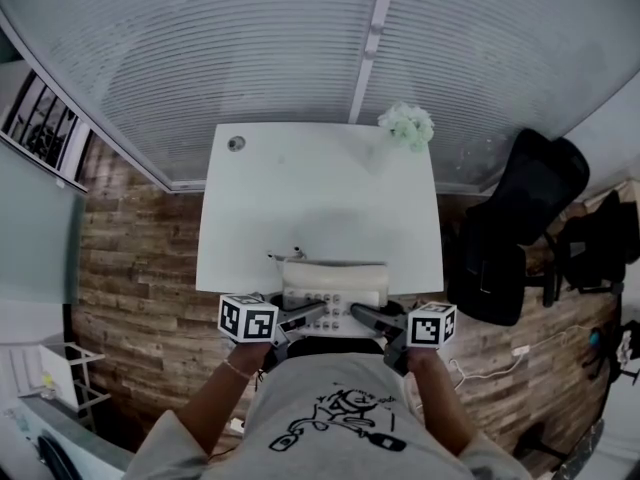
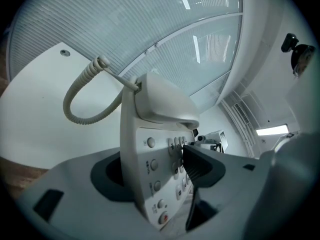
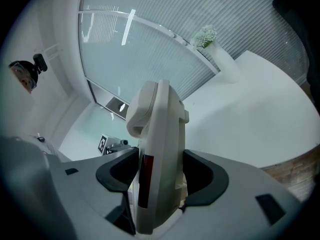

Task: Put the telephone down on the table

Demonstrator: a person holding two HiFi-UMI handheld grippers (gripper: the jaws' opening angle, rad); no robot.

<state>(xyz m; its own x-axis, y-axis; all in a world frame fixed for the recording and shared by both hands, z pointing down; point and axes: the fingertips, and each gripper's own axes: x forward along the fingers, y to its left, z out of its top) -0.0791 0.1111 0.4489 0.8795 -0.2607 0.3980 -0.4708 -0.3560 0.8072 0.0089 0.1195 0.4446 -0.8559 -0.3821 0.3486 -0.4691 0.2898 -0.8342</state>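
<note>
Bottom of the head view: grey printed shirt [image 1: 340,418], both forearms reaching forward. Left gripper [image 2: 157,171] has its jaws clamped on one end of the telephone [image 1: 335,288], one pad on the keypad face and the other behind the underside. Right gripper [image 3: 160,176] is likewise closed on the opposite end, a pad pressing each side, so neither is empty. The telephone sits between them in the lower centre, right at the near edge of the white table [image 1: 320,188], partly overhanging it; can't tell if its base touches the top yet. Handset rests on the cradle, and the curly cord [image 2: 80,109] loops out over the table. Farther back there's a small hole [image 1: 236,144] at upper left, a pale bunch of flowers [image 1: 406,125] at the far right corner, then ribbed glass. A black chair [image 1: 520,228] stands to the right. Risks, as I judge them: letting go this close to the edge could tip the telephone off; opening one gripper before the other could twist it and shake the handset loose; the cord could snag.
</note>
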